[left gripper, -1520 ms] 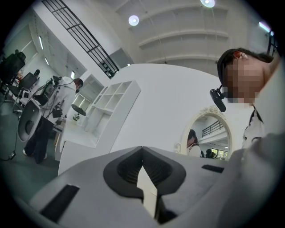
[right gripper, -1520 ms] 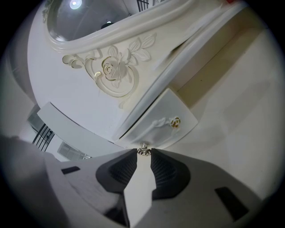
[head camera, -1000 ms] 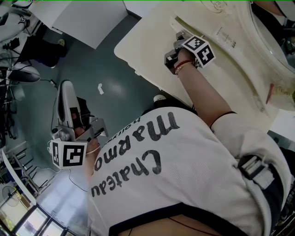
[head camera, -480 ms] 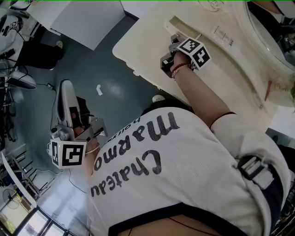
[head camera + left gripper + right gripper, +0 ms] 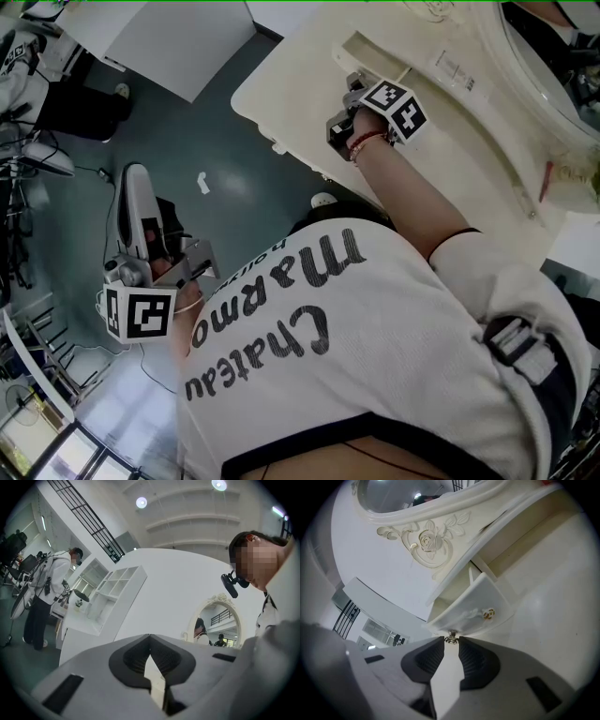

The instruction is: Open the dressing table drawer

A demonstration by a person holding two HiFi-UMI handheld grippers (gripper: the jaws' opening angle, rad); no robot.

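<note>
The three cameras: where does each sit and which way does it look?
Head view: on the person's head, looking steeply down at the dressing table; their shirt, left tool and right tool show.
Left gripper view: on the left tool, looking level at a white shelf unit and oval mirror; its shut jaws and their shirt show.
Right gripper view: on the right tool, facing the drawer; its jaws pinch the knob.
Shared: head and right gripper views both show the dressing table.
</note>
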